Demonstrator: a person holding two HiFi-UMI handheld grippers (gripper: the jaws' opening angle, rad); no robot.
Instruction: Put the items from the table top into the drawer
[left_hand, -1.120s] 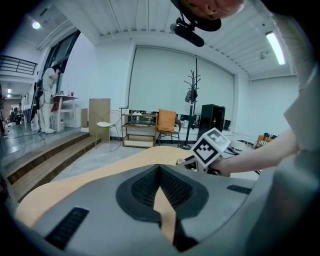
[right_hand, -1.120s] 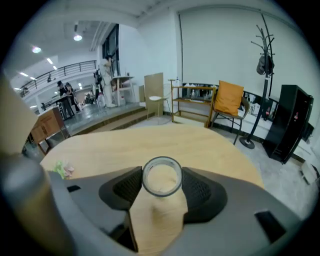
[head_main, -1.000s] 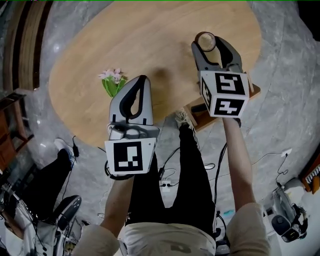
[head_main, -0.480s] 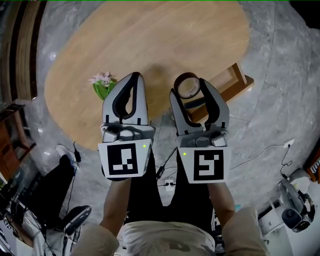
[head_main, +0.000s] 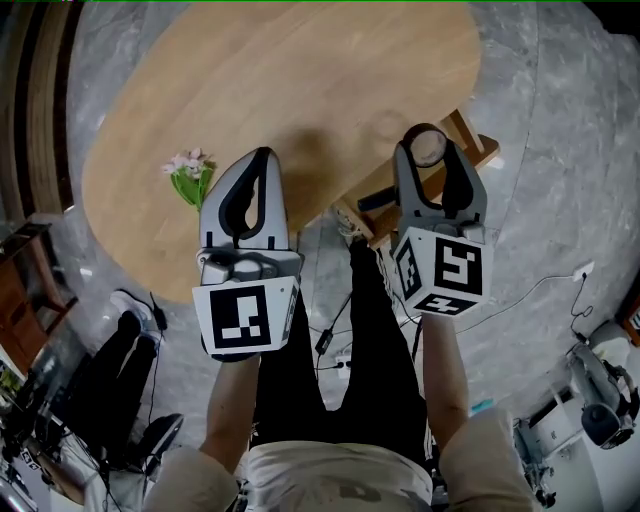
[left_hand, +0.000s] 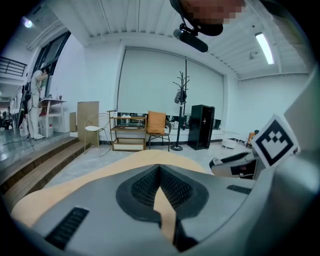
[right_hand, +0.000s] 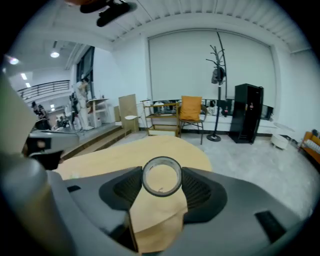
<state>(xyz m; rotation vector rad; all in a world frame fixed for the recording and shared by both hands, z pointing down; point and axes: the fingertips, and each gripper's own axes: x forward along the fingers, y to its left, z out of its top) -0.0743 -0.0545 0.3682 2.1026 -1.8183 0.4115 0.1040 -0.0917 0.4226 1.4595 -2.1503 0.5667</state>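
The tabletop (head_main: 300, 80) is light wood with a smooth matt finish and fine grain. The drawer (head_main: 486, 155) at its edge is a darker, reddish wood, and the floor (head_main: 570, 130) is grey veined stone with a polished look. The left gripper (head_main: 262, 158) and right gripper (head_main: 428, 150) have smooth matt grey plastic shells, the pads (right_hand: 202, 192) inside the jaws are black with a fine ribbed texture, each marker cube (head_main: 445, 275) is matt white with black print, and the tape roll (right_hand: 160, 193) is a dark, slightly glossy band.
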